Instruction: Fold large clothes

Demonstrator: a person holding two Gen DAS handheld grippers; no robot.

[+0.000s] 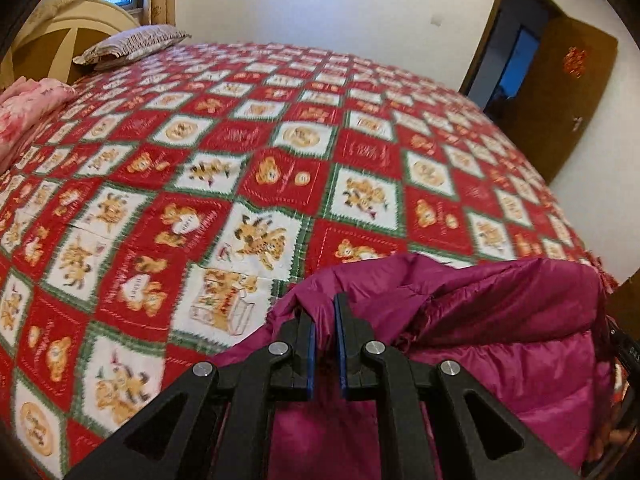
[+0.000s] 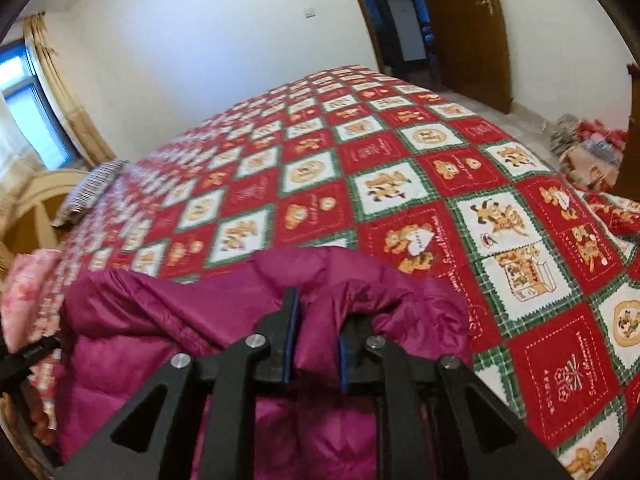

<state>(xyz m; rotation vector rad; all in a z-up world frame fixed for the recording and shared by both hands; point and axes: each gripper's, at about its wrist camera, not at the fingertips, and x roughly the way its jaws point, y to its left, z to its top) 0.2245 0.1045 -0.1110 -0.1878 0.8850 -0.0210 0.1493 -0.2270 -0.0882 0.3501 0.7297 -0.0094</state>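
Step in hand: I am carrying the magenta puffer jacket (image 1: pixel 500 320) over the near edge of the bed (image 1: pixel 248 168) to lay it out; no fold made yet, by my reading.
Left claw (image 1: pixel 323 312): jaws narrow, nearly together; jacket fabric bunches around and beneath the tips, so I judge a thin edge is pinched, though the pinch itself is hard to see.
Right claw (image 2: pixel 316 320): jaws a little apart, a thick roll of the jacket (image 2: pixel 240 292) between them; whether the pads press on it I cannot tell.
Jacket position: slung between my two claws, its top edge sagging ahead of the tips, the body hanging below and toward me.
Bed: the red and white checked quilt lies flat and bare ahead of both claws; pillow (image 1: pixel 132 42) and pink bedding (image 1: pixel 28 108) far off to the left.
Next move calls for: lowering both claws forward together, keeping the edge taut, so the jacket lands flat and unwrinkled.
Risk: the looser right grip may let its corner slip.
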